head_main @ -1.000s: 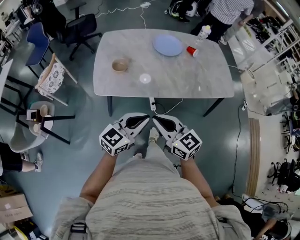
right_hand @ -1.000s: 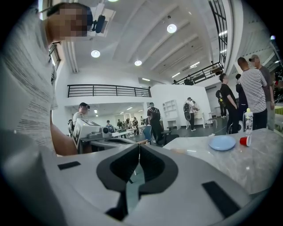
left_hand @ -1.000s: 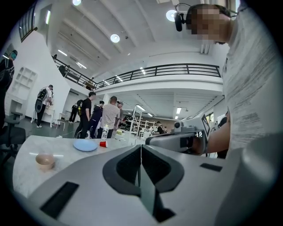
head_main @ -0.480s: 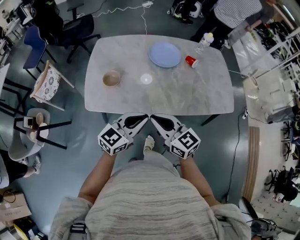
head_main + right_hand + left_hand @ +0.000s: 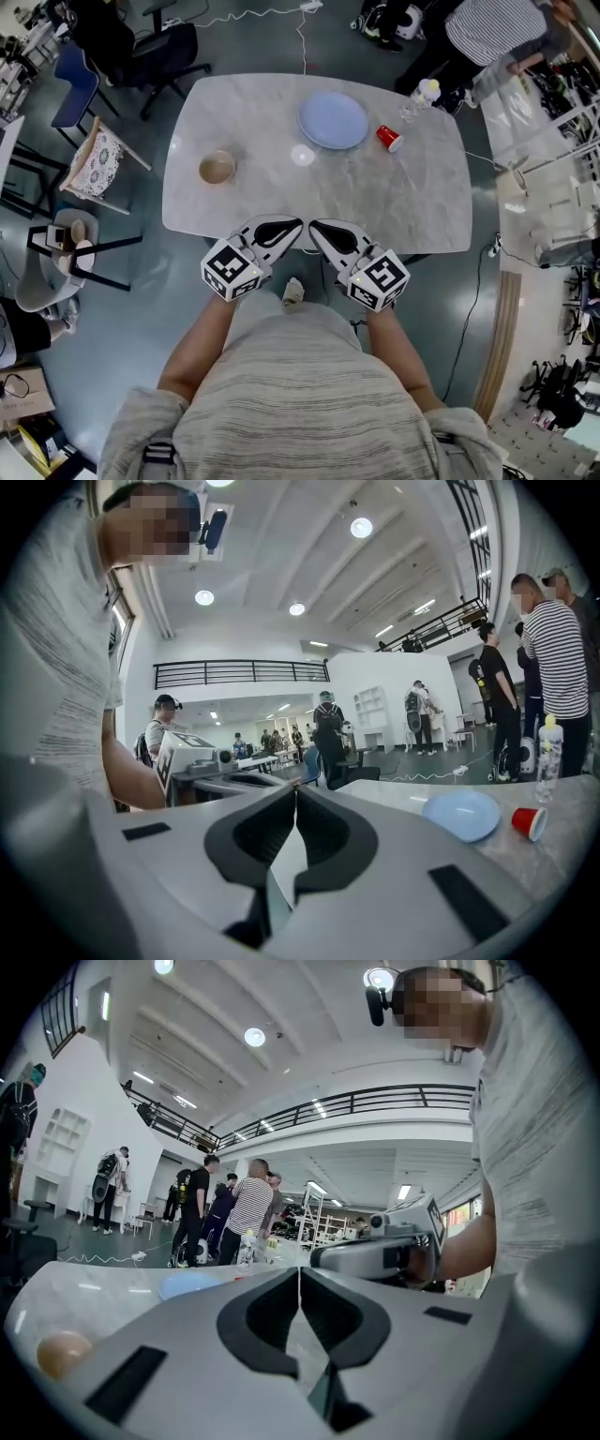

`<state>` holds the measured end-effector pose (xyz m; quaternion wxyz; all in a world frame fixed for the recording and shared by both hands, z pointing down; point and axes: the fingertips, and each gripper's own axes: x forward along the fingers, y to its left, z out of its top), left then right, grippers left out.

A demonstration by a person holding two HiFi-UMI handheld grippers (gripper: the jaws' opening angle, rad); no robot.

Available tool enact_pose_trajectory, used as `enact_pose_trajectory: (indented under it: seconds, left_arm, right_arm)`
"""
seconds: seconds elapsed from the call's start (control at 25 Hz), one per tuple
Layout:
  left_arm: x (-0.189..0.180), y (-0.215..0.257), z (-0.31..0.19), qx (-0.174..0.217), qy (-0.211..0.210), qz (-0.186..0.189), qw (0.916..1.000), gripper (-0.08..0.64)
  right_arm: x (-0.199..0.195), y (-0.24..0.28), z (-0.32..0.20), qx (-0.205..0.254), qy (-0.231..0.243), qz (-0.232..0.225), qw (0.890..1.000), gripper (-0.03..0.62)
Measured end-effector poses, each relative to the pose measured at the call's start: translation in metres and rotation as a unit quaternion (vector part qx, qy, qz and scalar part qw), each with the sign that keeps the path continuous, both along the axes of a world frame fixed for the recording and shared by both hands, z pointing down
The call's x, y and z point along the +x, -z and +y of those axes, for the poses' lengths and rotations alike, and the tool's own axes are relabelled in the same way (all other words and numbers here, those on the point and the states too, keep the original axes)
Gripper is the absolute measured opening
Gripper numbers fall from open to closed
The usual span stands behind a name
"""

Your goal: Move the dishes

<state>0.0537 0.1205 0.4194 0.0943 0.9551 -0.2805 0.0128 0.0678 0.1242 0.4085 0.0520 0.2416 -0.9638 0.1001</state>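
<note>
Since the earlier frame the person closed in: both grippers went from well short of the tabletop [image 5: 403, 202] to hanging over its near edge, and the plate sat lower and larger in the head view.

Left gripper [image 5: 298, 223] and right gripper [image 5: 314, 226]: fingers together on both, nothing between them, tips nearly side by side, well apart from the plate on its near side.

Dishes, all untouched:
- blue plate [image 5: 333, 120], flat, toward the far side of the tabletop
- tan bowl [image 5: 217, 168], well apart from the plate, to its left and nearer the person
- clear bottle [image 5: 424, 94], near the plate on its right, at the far edge
- red cup [image 5: 388, 138], on its side just right of the plate

My read was that the step was the approach, with no grasp started. To do it well:
- open the fingers before reaching, not at the dish
- the plate lay flat, so come in low and take the rim; a top-down pinch would likely slip
- the bowl's rim was the easier left-side grab
- keep clear of the cup, which could roll if nudged
</note>
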Motion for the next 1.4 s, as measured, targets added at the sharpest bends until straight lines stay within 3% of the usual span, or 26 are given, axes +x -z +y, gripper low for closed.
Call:
enact_pose_trajectory:
  seconds: [0.52,1.04,1.4]
  left_arm:
    - [-0.063,-0.020,-0.056,-0.024,0.066,-0.004,0.9975,0.021]
    - [-0.181,-0.041,-0.115,-0.043,0.133,-0.018,0.9900,0.021]
    - [-0.233,-0.057,-0.144,-0.055,0.141,-0.025,0.9882,0.021]
  right_arm:
    - [-0.063,-0.018,-0.056,0.001,0.074,0.033,0.997,0.020]
    - [-0.179,-0.038,-0.115,0.038,0.158,0.090,0.983,0.020]
    - [-0.234,-0.061,-0.138,0.046,0.188,0.128,0.973,0.020]
